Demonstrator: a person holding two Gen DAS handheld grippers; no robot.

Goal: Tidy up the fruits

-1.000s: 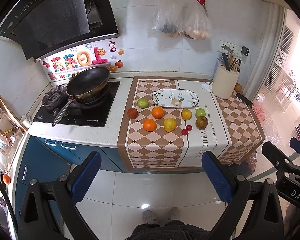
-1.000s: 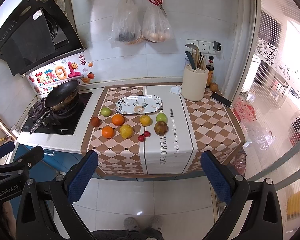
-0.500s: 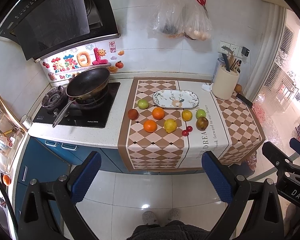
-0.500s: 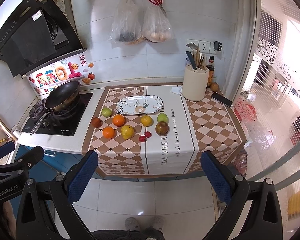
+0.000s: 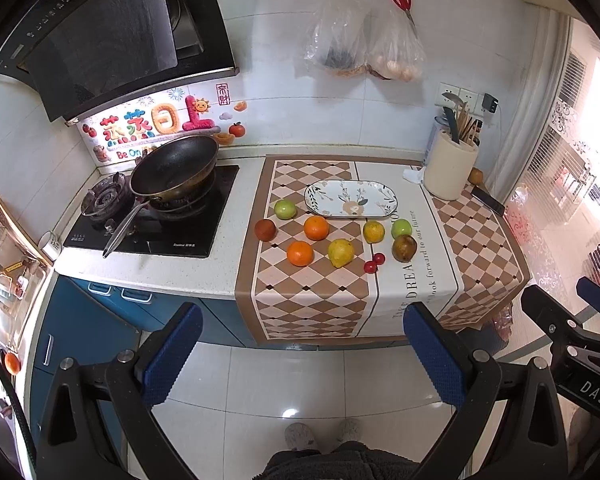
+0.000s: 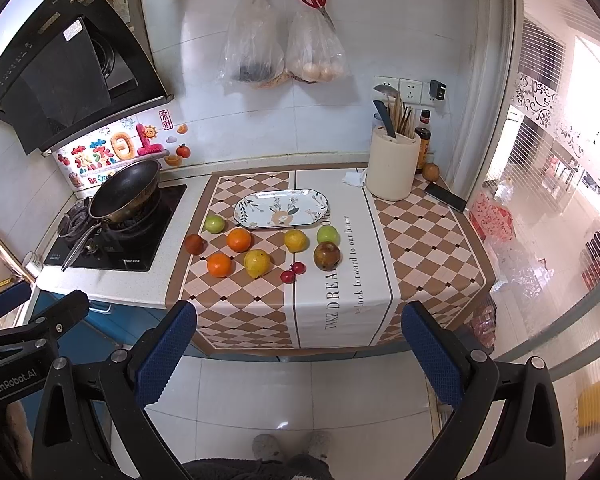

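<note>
While we hold back from counter, left gripper (image 5: 302,350) and right gripper (image 6: 298,346) gape wide, blue pads empty, above white floor tiles. Beyond: loose fruits (image 6: 256,262) on checkered brown-and-cream cloth (image 6: 236,312), just before empty oval floral plate (image 6: 281,209). Cloth's front edge partly hidden by our fingers. Small red pair (image 6: 293,272): kind unclear.

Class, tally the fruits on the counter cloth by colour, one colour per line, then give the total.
Green fruits: 2
Orange fruits: 2
Yellow fruits: 2
Dark red fruit: 1
Brown fruit: 1
Small red fruits: 2
Total: 10
</note>
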